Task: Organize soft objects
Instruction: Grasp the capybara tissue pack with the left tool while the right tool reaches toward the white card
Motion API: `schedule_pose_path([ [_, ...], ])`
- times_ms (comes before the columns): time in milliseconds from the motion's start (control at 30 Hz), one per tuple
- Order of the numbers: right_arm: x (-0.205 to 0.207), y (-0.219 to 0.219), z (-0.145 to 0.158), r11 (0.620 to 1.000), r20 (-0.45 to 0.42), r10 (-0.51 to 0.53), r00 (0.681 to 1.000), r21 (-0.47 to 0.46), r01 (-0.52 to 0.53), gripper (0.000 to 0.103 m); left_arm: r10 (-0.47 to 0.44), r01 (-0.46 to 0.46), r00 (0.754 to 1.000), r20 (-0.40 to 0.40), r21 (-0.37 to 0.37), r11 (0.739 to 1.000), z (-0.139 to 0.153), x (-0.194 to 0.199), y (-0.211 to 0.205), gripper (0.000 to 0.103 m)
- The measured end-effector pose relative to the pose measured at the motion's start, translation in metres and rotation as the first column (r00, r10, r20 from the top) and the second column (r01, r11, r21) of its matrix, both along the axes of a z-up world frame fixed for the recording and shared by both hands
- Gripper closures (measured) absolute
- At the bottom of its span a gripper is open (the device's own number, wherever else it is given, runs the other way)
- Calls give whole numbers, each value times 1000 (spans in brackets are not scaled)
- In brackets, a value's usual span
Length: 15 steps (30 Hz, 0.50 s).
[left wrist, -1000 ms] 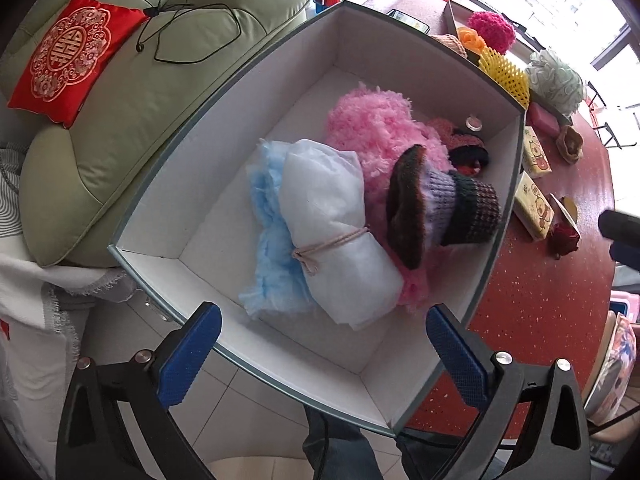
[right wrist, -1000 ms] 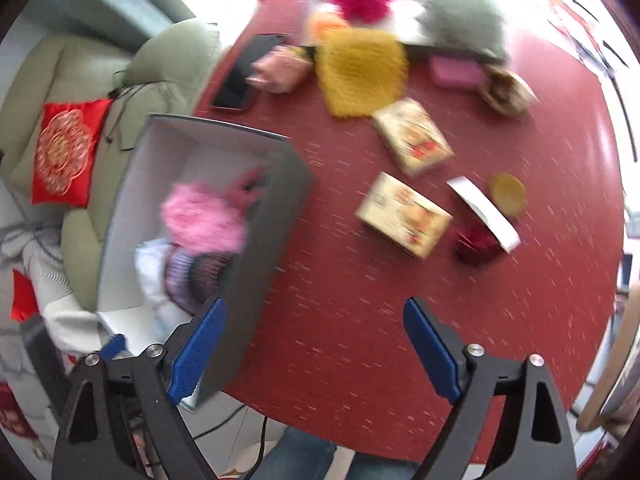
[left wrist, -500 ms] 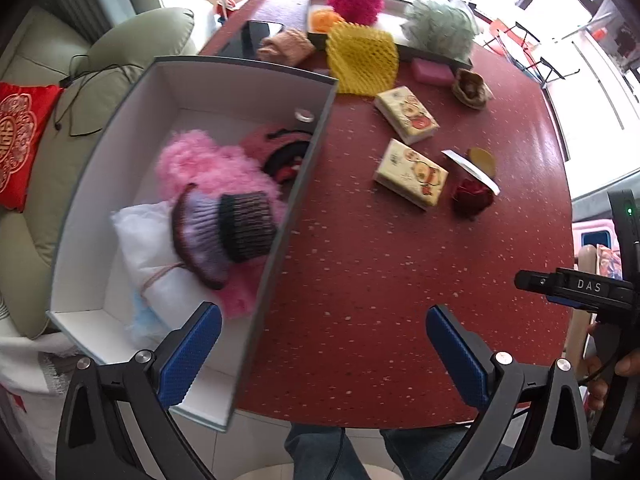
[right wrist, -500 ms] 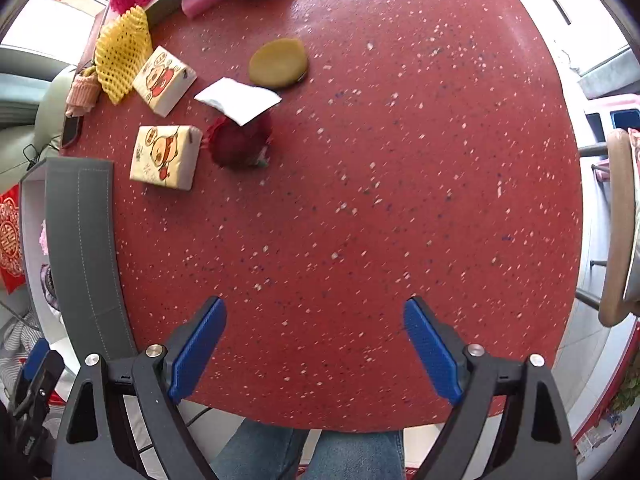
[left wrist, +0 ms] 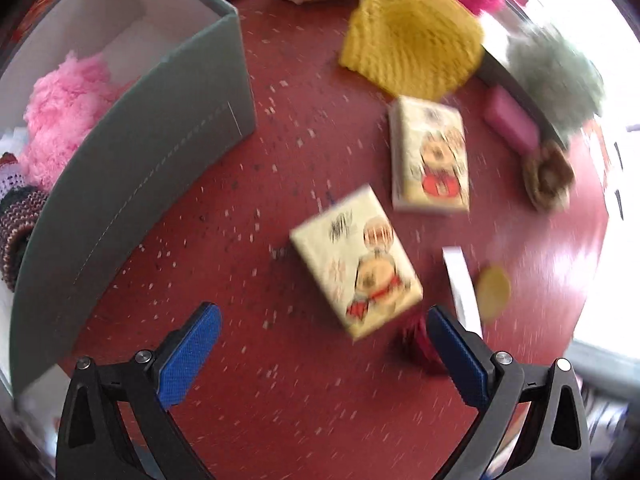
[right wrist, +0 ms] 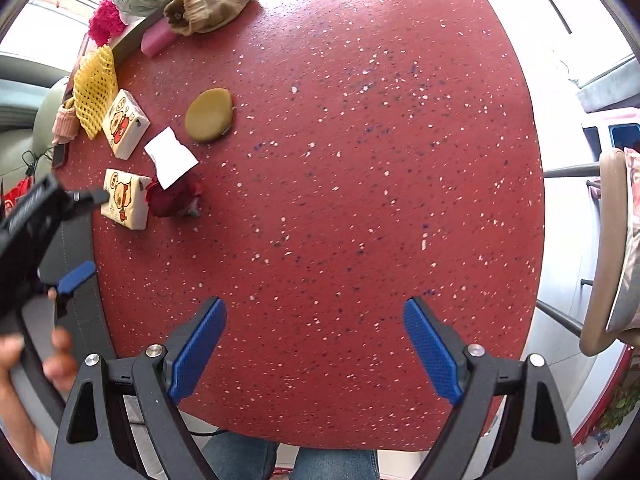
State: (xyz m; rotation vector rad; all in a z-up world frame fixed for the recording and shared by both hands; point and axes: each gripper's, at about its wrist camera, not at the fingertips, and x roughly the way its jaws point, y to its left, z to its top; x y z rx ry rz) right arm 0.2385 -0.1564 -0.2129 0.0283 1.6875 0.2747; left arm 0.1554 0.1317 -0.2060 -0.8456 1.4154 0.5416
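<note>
On the red speckled table lie many soft things. The left gripper hangs over the table with its blue pads wide apart and nothing between them. Just past it lies a yellow tissue pack with a cartoon bear, and a second tissue pack lies a bit farther off. A dark red rose-like thing sits next to the right pad, with a white card and a round yellow puff beside it. At the far side are a yellow foam net, a green bath pouf, a pink sponge and a brown sock. The grey box stands at the left, with pink fluff and a striped knit piece inside. The right gripper is wide open too, over a bare part of the table, holding nothing.
</note>
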Motion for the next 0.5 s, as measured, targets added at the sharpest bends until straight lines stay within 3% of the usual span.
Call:
schedule_pose_path([
  [167, 12, -4, -5, 1000, -7, 25, 1000, 0, -25, 11, 167, -166, 986, -11, 35, 985, -13, 18, 9, 0],
  [367, 27, 0, -3, 998, 21, 68, 997, -2, -68, 11, 176, -170, 976, -127, 58, 984, -43, 46, 8, 0],
  [400, 29, 1, -2, 997, 25, 75, 997, -1, -75, 11, 154, -144, 973, -173, 72, 987, -48, 50, 5, 0],
  [500, 35, 10, -1, 996, 33, 93, 995, 15, -93, 11, 103, -92, 977, -186, 68, 993, -48, 56, 3, 1],
])
